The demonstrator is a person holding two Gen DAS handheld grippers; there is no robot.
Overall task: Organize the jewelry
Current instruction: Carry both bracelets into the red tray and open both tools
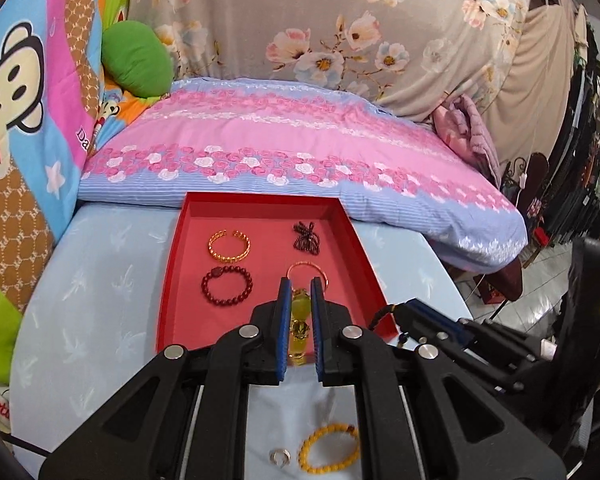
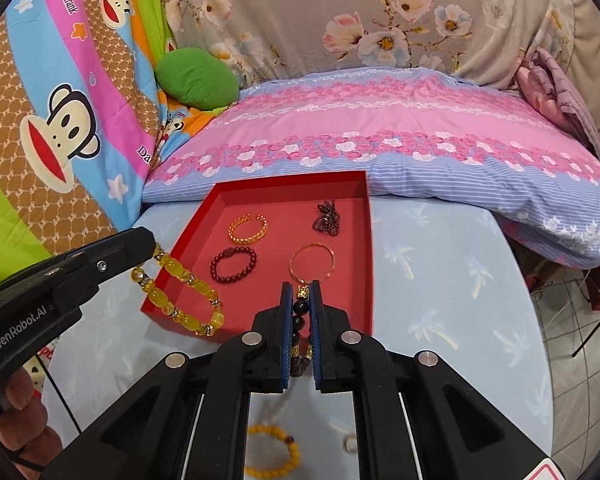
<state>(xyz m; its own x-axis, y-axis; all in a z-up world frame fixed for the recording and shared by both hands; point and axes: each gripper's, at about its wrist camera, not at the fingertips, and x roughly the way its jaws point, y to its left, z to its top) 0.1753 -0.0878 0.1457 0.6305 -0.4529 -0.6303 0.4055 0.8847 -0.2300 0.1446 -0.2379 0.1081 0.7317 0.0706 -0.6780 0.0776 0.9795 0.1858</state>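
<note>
A red tray lies on the pale blue table. It holds a gold open bangle, a dark red bead bracelet, a dark bead cluster and a thin gold bangle. My left gripper is shut on a yellow bead bracelet that hangs over the tray's near left edge. My right gripper is shut on a dark bead bracelet with a gold charm, over the tray's near edge.
An orange bead bracelet and a small silver ring lie on the table near me. A pink and blue floral pillow lies behind the tray. Cartoon bedding rises at left. The table edge drops off at right.
</note>
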